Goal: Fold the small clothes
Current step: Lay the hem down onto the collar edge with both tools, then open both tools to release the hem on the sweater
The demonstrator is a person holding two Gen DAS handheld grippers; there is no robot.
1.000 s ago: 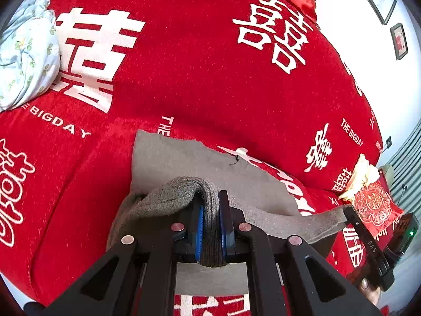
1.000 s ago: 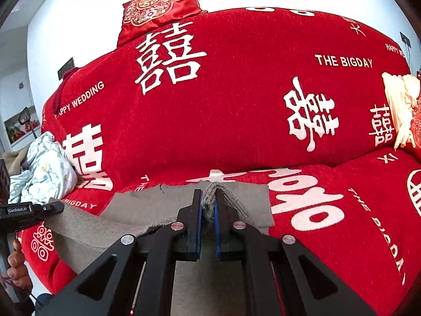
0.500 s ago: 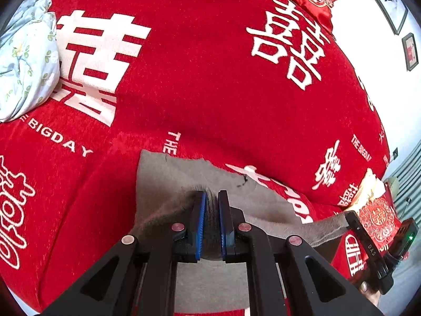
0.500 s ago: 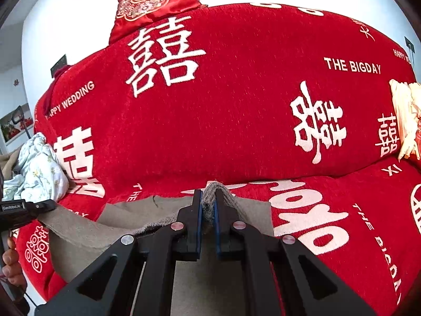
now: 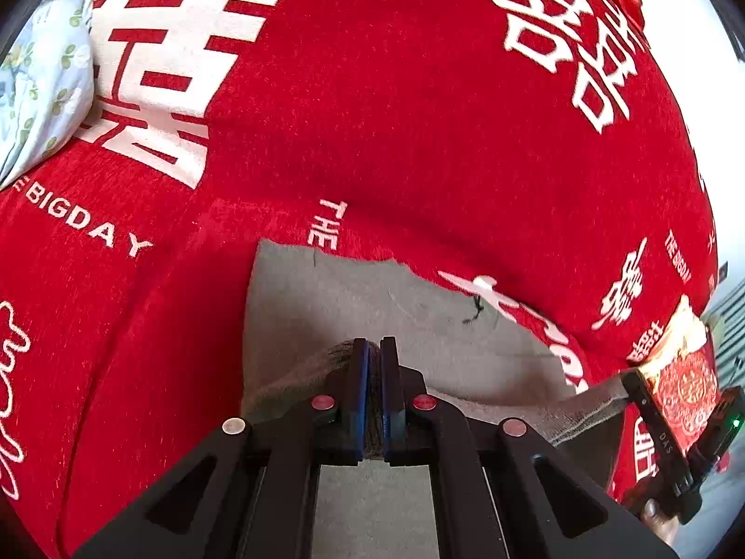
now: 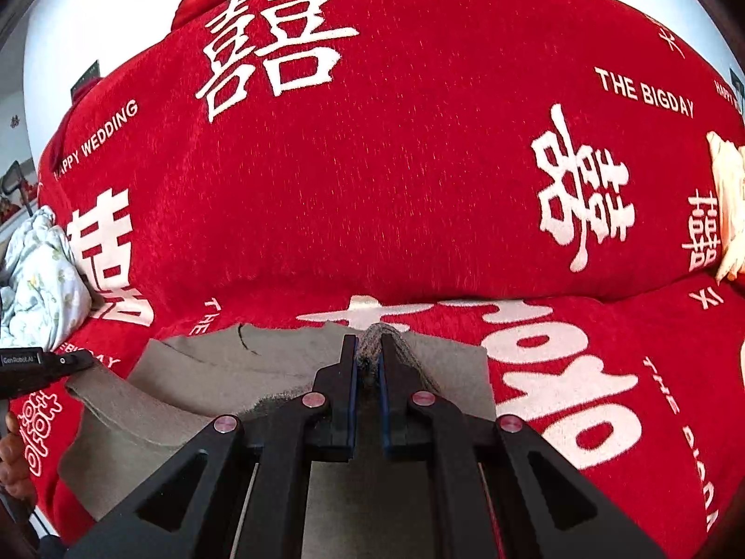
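Red sofa (image 5: 419, 139) nearer; grey garment (image 5: 349, 303) carried further forward

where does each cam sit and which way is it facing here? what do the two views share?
Left wrist: on the left gripper, angled down at the grey garment on the red sofa cover; own jaws shut on a fold, right gripper at far right.
Right wrist: on the right gripper, same downward tilt; jaws shut on the garment's other end, left gripper and a hand at left.
Shared: garment, cover, floral bundle.
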